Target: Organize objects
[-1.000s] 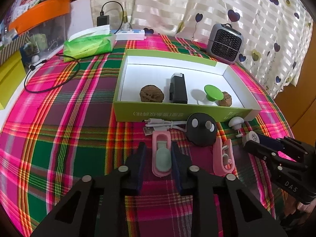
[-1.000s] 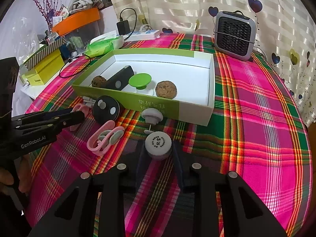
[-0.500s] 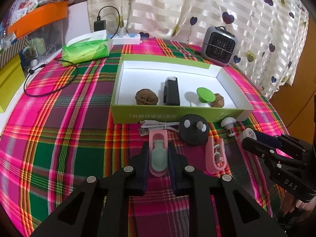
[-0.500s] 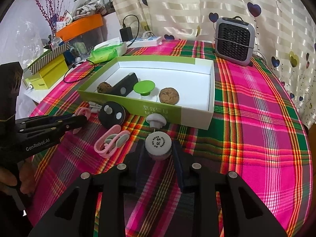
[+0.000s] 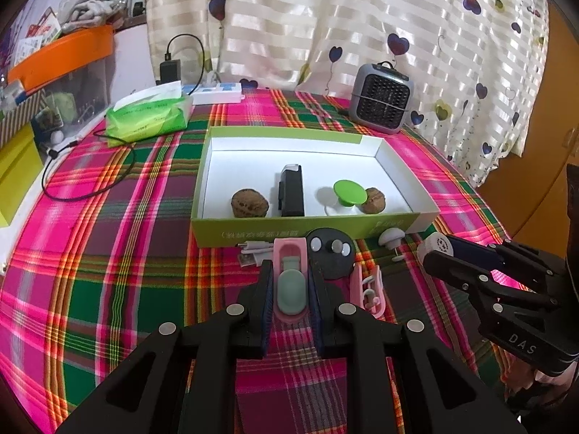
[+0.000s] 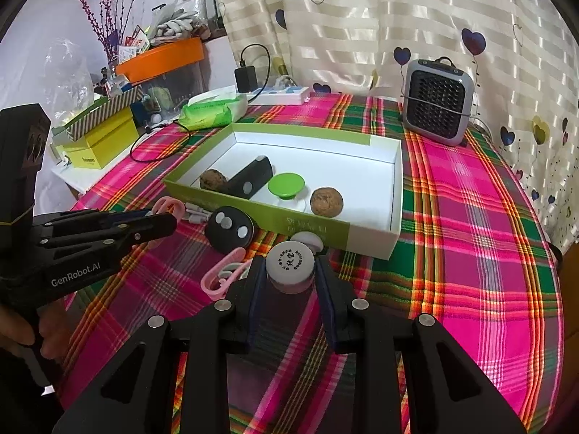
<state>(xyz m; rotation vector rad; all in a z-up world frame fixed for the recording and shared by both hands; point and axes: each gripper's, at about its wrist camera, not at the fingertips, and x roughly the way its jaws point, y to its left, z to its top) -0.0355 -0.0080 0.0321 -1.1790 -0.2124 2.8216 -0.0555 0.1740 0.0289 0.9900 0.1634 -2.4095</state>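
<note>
My left gripper (image 5: 290, 282) is shut on a pink clip with a grey-green pad (image 5: 290, 282), held just in front of the green box (image 5: 304, 229). My right gripper (image 6: 289, 273) is shut on a small white round jar (image 6: 290, 262), lifted near the box's front wall (image 6: 315, 224). Inside the box lie two walnuts (image 5: 249, 202), a black rectangular device (image 5: 291, 190) and a green-capped knob (image 5: 349, 192). On the plaid cloth in front sit a black round device (image 5: 331, 255), a second pink clip (image 5: 369, 289), a white knob (image 5: 391, 237) and a USB cable (image 5: 253, 253).
A small grey heater (image 5: 381, 103) stands behind the box. A green tissue pack (image 5: 148, 117), a power strip (image 5: 217, 92) and a black cable loop (image 5: 90, 166) lie at the back left. Yellow boxes (image 6: 101, 141) and an orange-lidded bin (image 6: 163, 59) sit beyond the table's left edge.
The left jaws have shut onto the pink clip and raised it off the cloth. The right gripper has lifted the white jar, which it held throughout, closer to the box.
</note>
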